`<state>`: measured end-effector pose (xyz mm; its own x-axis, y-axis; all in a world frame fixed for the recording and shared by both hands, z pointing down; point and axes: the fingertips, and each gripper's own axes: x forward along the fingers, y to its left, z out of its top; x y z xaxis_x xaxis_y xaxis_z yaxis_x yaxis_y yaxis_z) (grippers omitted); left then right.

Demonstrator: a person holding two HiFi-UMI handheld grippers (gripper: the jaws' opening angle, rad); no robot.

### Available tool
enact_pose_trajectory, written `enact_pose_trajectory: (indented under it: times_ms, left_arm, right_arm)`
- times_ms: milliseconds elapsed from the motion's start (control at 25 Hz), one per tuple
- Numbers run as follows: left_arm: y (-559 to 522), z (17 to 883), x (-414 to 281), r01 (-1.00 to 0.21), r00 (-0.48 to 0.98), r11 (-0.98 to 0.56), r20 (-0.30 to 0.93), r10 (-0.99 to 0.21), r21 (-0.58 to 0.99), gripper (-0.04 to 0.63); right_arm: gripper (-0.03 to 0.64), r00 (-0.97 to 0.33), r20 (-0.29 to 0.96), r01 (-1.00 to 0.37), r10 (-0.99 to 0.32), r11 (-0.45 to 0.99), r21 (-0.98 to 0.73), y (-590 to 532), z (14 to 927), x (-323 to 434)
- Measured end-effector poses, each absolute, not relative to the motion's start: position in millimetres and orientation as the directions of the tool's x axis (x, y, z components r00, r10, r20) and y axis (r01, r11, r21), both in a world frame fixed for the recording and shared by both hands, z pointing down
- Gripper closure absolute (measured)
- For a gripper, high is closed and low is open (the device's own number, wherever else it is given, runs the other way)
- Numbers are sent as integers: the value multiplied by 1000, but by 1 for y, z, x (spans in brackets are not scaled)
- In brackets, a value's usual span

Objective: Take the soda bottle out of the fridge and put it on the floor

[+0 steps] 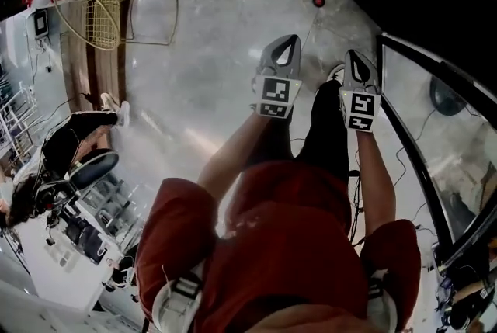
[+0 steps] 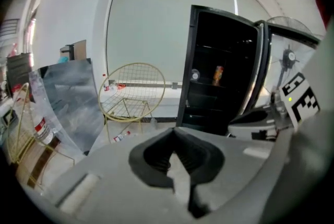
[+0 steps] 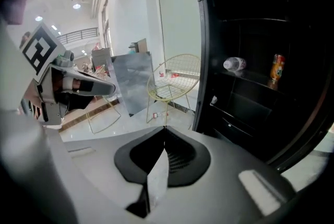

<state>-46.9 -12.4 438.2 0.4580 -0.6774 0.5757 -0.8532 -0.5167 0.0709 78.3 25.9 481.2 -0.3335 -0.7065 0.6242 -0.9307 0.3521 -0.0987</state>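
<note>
The black fridge stands open ahead. On a shelf inside it an orange soda bottle stands upright, small and far off in the left gripper view. A clear bottle lies on the same shelf to its left. In the head view the fridge interior is dark and the soda bottle is hidden. My left gripper and right gripper are held side by side above the floor, well short of the fridge. Both are shut with nothing between the jaws, as their own views show for the left gripper and the right gripper.
The fridge's glass door stands open at my right. A gold wire chair is on the marble floor to the left, with a second frame beside it. A small red object lies on the floor ahead. A person sits at the far left.
</note>
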Motion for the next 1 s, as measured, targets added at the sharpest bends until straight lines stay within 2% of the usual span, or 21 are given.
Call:
enact_pose_trajectory:
  times_ms: [280, 720, 1000]
  left_arm:
    - [16, 352, -45, -845, 467, -533, 548, -694, 44, 595]
    - [-1, 242, -66, -855, 474, -517, 454, -754, 34, 595]
    - [-17, 185, -67, -843, 496, -538, 369, -786, -14, 595]
  right_arm:
    - [615, -302, 590, -950, -749, 285, -125, 46, 393, 82]
    - [615, -286, 526, -953, -801, 295, -69, 44, 274, 79]
    - [615, -265, 405, -961, -875, 274, -39, 16, 198, 83]
